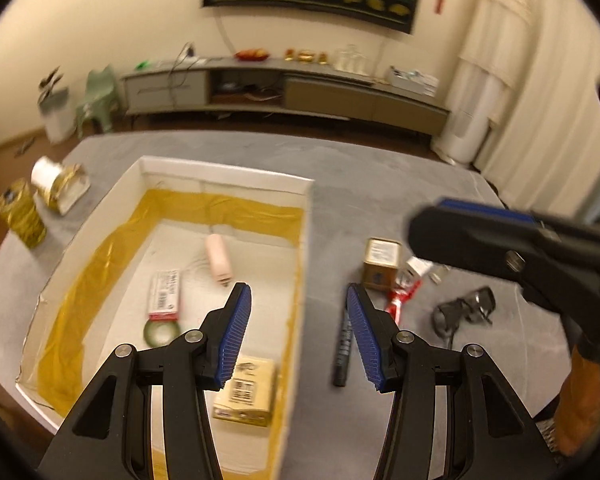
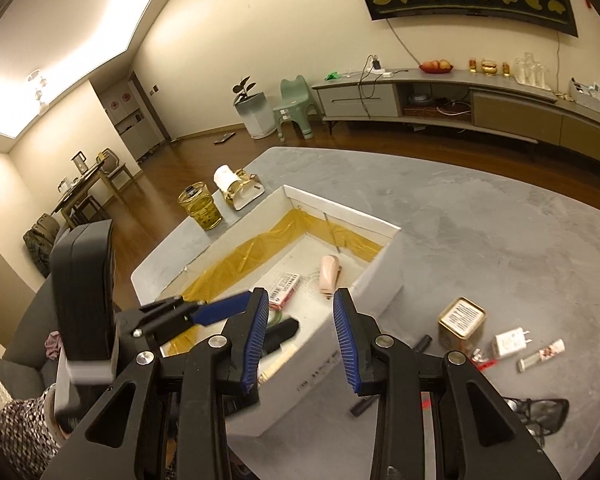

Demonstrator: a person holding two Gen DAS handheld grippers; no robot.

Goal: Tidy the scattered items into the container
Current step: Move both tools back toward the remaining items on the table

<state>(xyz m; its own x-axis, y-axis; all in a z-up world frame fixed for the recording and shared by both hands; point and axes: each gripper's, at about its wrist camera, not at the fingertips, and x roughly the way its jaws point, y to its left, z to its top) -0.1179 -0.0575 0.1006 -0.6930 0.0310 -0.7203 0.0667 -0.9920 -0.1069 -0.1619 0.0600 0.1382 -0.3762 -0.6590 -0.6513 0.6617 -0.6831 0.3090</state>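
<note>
A white box (image 1: 306,216) with yellow lining sits on the grey table (image 1: 380,176); it also shows in the right wrist view (image 2: 380,280). Inside lie a pink case (image 1: 219,258), a red-and-white packet (image 1: 166,294), a green tape roll (image 1: 160,330) and a tan carton (image 1: 248,394). My left gripper (image 1: 298,300) is open and empty above the box's right wall. Right of the box lie a black pen (image 1: 343,346), a gold tin (image 1: 382,262), a white charger (image 2: 510,342), a small tube (image 2: 540,354), a red wrapper (image 1: 400,300) and dark glasses (image 1: 466,312). My right gripper (image 2: 300,306) is open and empty.
A gold-patterned glass (image 2: 200,208) and a gold-and-white holder with a paper roll (image 2: 236,188) stand at the table's far left corner. A low TV cabinet (image 2: 440,96), a green stool (image 2: 294,106) and a potted plant (image 2: 250,110) stand beyond the table.
</note>
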